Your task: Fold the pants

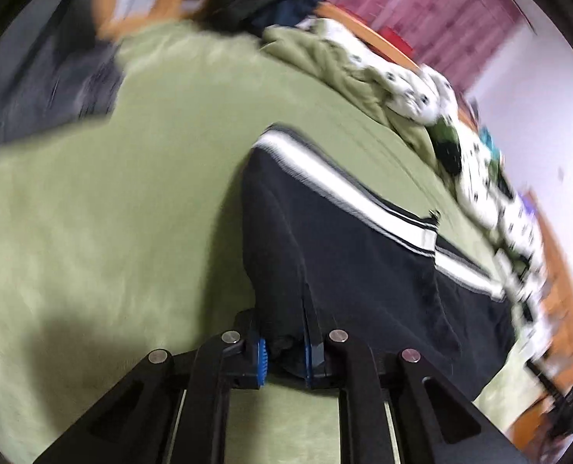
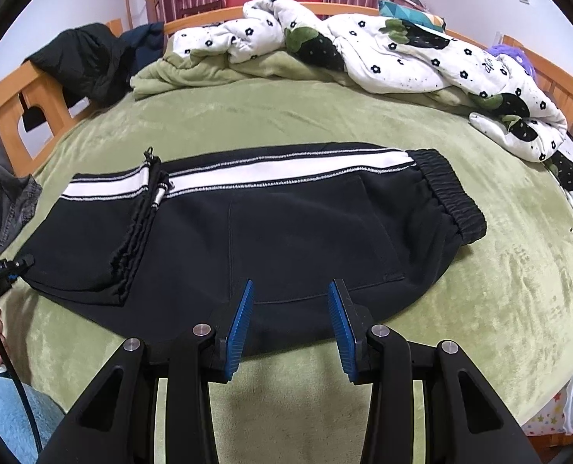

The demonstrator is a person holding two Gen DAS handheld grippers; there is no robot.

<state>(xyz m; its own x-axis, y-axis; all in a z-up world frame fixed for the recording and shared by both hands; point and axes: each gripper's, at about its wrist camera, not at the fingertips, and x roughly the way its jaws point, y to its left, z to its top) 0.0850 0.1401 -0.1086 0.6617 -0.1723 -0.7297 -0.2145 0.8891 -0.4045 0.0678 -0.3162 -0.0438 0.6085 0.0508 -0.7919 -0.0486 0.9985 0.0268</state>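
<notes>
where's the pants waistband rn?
Right wrist view: the elastic waistband is at the right end of the black pants, on the green blanket, just short of the floral duvet.

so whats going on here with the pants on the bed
A person with tongs in each hand is folding black pants with a white side stripe on a green bedspread. The pants already lie folded over once. The left tongs are shut on the cloth at the folded end, while the right tongs hover open over the near edge, gripping nothing.
</notes>
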